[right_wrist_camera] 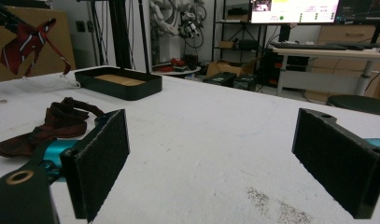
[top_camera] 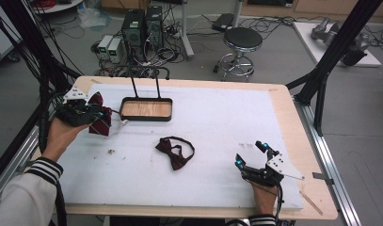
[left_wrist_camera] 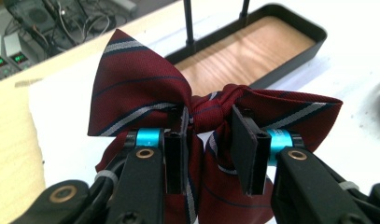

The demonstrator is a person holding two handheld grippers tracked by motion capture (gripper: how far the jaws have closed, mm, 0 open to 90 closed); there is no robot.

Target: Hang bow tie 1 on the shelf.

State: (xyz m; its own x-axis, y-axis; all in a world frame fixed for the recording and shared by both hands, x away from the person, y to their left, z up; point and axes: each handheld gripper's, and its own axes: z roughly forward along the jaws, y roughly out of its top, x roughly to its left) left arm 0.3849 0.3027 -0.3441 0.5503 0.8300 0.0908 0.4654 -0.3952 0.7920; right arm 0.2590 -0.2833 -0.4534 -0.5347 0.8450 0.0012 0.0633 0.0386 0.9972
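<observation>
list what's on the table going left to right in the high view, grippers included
left gripper holding a striped bow tie → black tray with a wooden bottom → dark red bow tie lying flat on the white mat → right gripper, jaws open

My tabletop (top_camera: 292, 141) wears a white sheet (top_camera: 217, 117); on it sit a black tray (top_camera: 147, 109) with a wooden floor and a dark red bow tie (top_camera: 175, 151), well apart.
</observation>
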